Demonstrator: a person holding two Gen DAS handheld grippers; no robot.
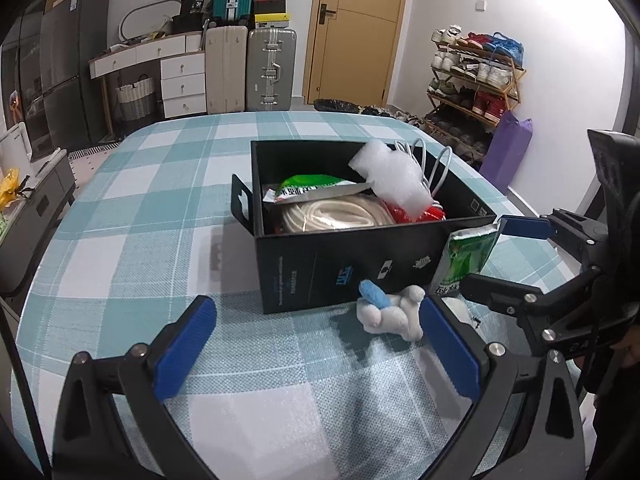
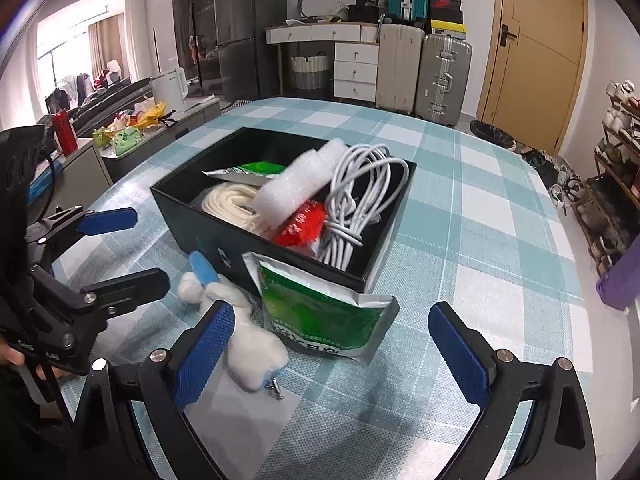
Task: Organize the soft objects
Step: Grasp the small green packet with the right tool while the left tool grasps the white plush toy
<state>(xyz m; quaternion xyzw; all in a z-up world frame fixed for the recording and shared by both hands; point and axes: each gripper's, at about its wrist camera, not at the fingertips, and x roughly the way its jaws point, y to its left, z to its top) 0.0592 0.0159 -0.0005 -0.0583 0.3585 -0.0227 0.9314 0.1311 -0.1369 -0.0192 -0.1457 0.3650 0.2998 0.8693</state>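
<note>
Tablecloth (image 1: 168,208) in teal and white checks fills the left of the scene, bare out to the black box (image 1: 340,268) at the middle. The left gripper (image 1: 316,344) hovers low over the cloth on the near side, jaws spread wide and holding nothing. Just to the right, between its fingertips and the box's near wall, lies the plush toy (image 1: 394,314) — white, with a blue piece on top, resting against the foot of the box. Further right, the green pouch (image 2: 324,320) leans on the near right corner of the box, and the right gripper (image 2: 332,354) sits just in front of it, jaws also wide apart and empty. Inside the box, left to right in the right wrist view, are a coil of cream rope (image 2: 232,204), a second green packet (image 2: 256,172), white foam (image 2: 296,188), a red packet (image 2: 300,230) and a bundle of white cable (image 2: 352,200). Two soft items appear to remain outside, so the step in hand is probably picking one up. To do it well, the left jaws should straddle the toy's body rather than the blue piece, close gently so the plush compresses without slipping, then lift clear of the wall before moving over the box — the foam already stands above the rim, so a free spot on the left side looks safest.
</note>
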